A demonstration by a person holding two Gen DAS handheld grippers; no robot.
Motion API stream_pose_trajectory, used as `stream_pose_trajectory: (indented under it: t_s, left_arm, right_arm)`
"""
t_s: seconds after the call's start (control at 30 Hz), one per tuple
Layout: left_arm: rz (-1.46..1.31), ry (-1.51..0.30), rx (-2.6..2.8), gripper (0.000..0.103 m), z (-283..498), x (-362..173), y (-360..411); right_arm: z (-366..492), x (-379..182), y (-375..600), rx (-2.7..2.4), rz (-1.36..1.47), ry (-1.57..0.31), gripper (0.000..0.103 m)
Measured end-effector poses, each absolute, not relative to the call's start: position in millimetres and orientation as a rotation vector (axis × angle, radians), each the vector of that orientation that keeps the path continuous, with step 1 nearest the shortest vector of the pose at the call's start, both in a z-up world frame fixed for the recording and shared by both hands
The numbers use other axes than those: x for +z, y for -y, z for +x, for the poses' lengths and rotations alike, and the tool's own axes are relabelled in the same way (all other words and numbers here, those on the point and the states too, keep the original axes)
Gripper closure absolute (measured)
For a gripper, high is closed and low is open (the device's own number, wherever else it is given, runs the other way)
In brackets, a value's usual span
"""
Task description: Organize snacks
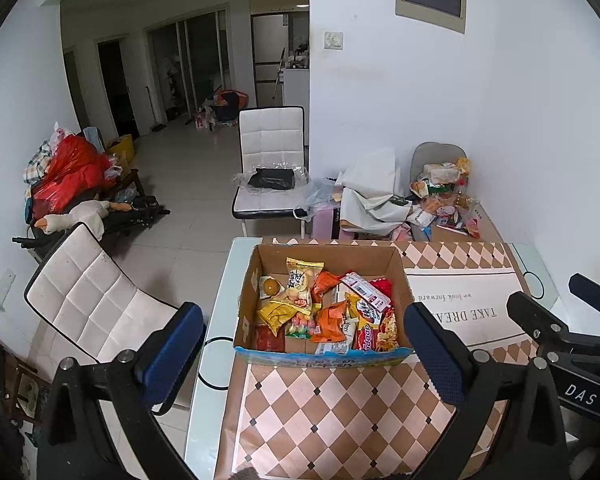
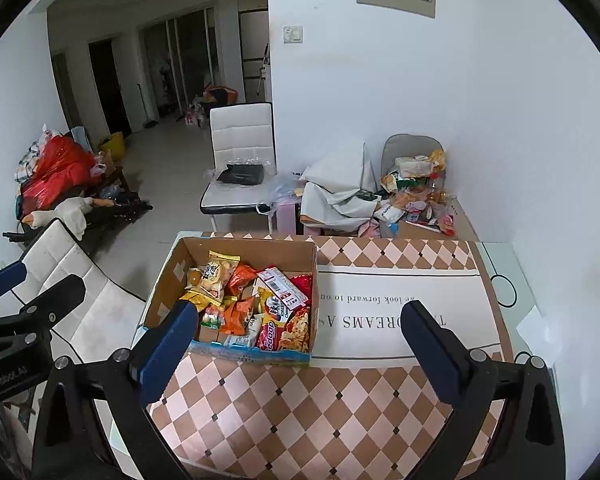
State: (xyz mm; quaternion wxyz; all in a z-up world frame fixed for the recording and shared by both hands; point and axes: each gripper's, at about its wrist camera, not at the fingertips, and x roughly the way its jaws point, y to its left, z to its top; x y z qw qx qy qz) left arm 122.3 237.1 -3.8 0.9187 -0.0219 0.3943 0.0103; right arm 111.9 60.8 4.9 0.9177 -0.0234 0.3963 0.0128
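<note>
Snacks [image 1: 324,308] all piled in cardboard box [image 1: 402,276], desk [image 1: 340,412] left half, 12 o'clock of your left gripper [image 1: 304,356]. Right gripper [image 2: 300,344] alongside. Both jaws wide open, holding nothing. Could be pre-sort or done packing; can't call next move tbh.

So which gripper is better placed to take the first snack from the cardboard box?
Probably the left gripper: the cardboard box sits centred between its open fingers. For the right gripper, also open, the box lies off to the left.
</note>
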Motion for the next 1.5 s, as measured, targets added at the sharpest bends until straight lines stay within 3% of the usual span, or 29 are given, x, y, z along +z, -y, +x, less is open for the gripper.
stream_pose_trajectory:
  t_s: [1.5]
  left_arm:
    - [-0.066, -0.876, 0.019, 0.0, 123, -21, -239]
  right_arm:
    - [115, -13, -61, 0.013, -0.046, -0.834, 0.0]
